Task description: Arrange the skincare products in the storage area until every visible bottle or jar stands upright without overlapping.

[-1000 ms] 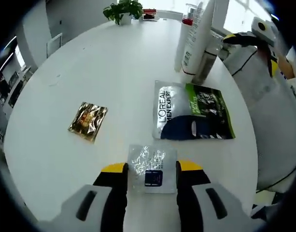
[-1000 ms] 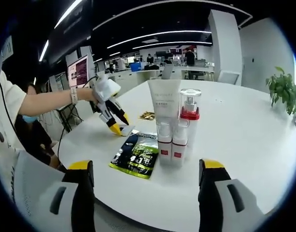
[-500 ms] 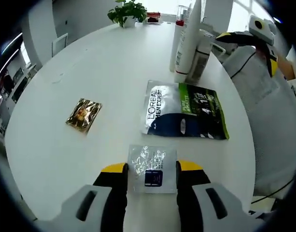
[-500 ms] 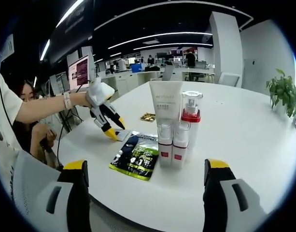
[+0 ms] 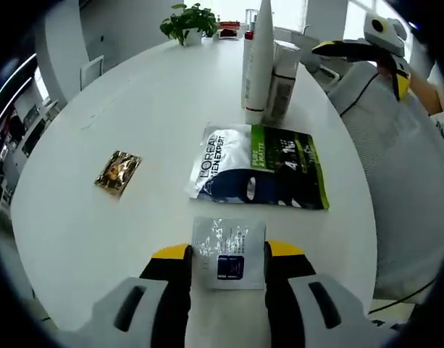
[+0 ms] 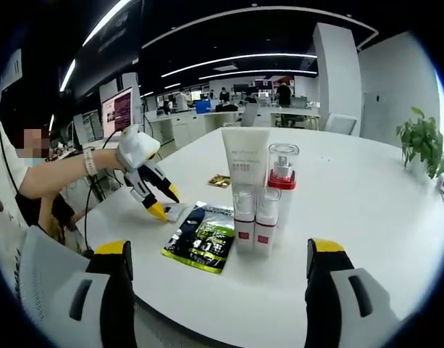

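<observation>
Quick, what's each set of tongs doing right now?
Left tongs: shut on a clear sachet, lifted off the table.
Right tongs: open and empty, short of the upright bottles.

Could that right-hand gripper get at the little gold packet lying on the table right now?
Probably not directly. Seen from the right gripper, the gold packet lies beyond the upright white tube and the bottles, which stand between. It would likely have to go around them. Its jaws are wide open and hold nothing.

Opposed views, shared bottles (image 5: 264, 61)
</observation>
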A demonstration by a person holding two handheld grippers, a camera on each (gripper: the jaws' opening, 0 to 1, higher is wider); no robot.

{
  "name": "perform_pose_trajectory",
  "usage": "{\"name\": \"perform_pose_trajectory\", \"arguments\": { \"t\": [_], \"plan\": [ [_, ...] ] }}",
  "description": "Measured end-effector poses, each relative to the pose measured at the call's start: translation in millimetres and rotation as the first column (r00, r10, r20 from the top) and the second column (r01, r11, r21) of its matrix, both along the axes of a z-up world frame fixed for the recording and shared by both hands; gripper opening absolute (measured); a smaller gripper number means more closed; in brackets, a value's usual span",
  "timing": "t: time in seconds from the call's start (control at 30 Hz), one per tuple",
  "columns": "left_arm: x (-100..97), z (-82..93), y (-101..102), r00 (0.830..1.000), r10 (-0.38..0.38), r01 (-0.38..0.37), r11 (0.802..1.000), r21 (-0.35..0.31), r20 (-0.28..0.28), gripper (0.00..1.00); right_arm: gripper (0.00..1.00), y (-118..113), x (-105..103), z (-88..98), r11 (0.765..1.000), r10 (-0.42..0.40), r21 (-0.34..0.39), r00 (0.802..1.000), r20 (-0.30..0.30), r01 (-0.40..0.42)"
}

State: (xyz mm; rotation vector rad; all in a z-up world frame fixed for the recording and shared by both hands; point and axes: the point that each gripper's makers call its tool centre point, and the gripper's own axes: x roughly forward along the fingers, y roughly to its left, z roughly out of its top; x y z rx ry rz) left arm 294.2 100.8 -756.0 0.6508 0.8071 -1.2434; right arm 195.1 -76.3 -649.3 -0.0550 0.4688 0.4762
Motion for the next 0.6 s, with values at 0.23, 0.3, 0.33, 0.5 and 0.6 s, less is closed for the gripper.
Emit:
{"name": "perform_pose_trajectory", "arguments": {
  "t": [0.23, 0.3, 0.33, 0.5, 0.6],
  "plan": [
    [-18.2, -3.2, -7, 1.000, -0.029, 0.029, 0.999, 0.012, 0.006, 0.37, 1.00, 2, -1, -2.8, 1.000, 0.012, -0.012, 1.000, -0.006, -0.012],
    [-18.8, -4.2, -8, 0.999, -0.031, 0.031, 0.999, 0.017, 0.008, 0.37, 1.00, 4, -1, -2.2, 1.000, 0.019, -0.011, 1.000, -0.004, -0.019],
    [-17.8, -5.6, -8, 0.999, -0.034, 0.033, 0.999, 0.022, 0.009, 0.37, 1.00, 4, -1, -2.0, 1.000, 0.020, -0.010, 1.000, -0.003, -0.020],
    [-26.4, -8.8, -6, 0.999, -0.051, 0.051, 0.998, 0.040, 0.009, 0.37, 1.00, 4, -1, -2.3, 1.000, 0.019, -0.009, 1.000, -0.003, -0.019],
    [-30.9, -9.5, -5, 0.999, -0.051, 0.051, 0.998, 0.044, 0.007, 0.37, 1.00, 3, -1, -2.5, 1.000, 0.024, -0.013, 1.000, -0.002, -0.024]
  ]
}}
